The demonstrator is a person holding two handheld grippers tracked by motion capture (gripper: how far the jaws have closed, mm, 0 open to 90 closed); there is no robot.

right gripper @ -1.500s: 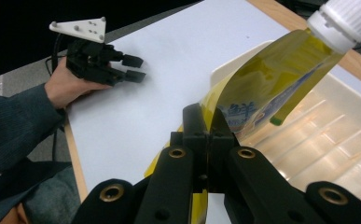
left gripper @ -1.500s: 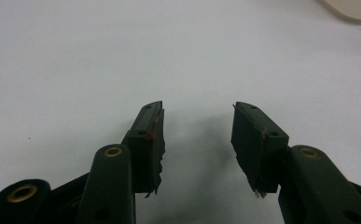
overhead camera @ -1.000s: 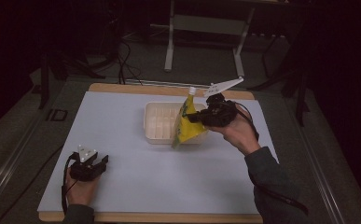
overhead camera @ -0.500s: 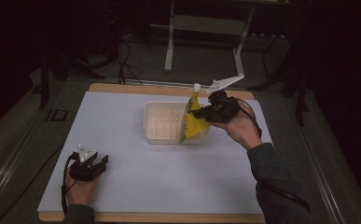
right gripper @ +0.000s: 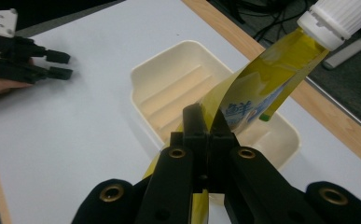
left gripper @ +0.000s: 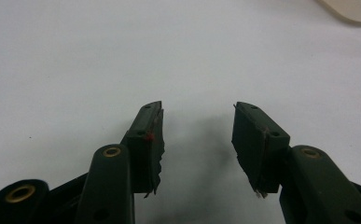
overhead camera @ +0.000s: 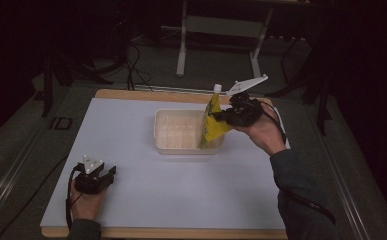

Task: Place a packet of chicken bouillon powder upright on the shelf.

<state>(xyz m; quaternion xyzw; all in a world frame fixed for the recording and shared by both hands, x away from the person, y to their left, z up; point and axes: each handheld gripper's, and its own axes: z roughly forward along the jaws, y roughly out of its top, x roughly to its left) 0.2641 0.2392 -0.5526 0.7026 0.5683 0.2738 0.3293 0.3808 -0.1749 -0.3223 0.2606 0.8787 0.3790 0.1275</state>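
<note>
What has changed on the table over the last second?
The right gripper, shut on the yellow pouch, has carried it rightward, from over the tray's middle to its right end, cap up. Nothing was let go or newly grasped. The tray stayed in place, and the left gripper stayed open and idle at the table's near left corner.

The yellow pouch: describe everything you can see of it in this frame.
The yellow pouch is a flexible, glossy spouted bag with a white ribbed screw cap and blue-and-white print. The right gripper is shut on its side edge, holding it tilted, cap uppermost, above the right end of the cream tray. Whether its bottom touches the tray is unclear.
</note>
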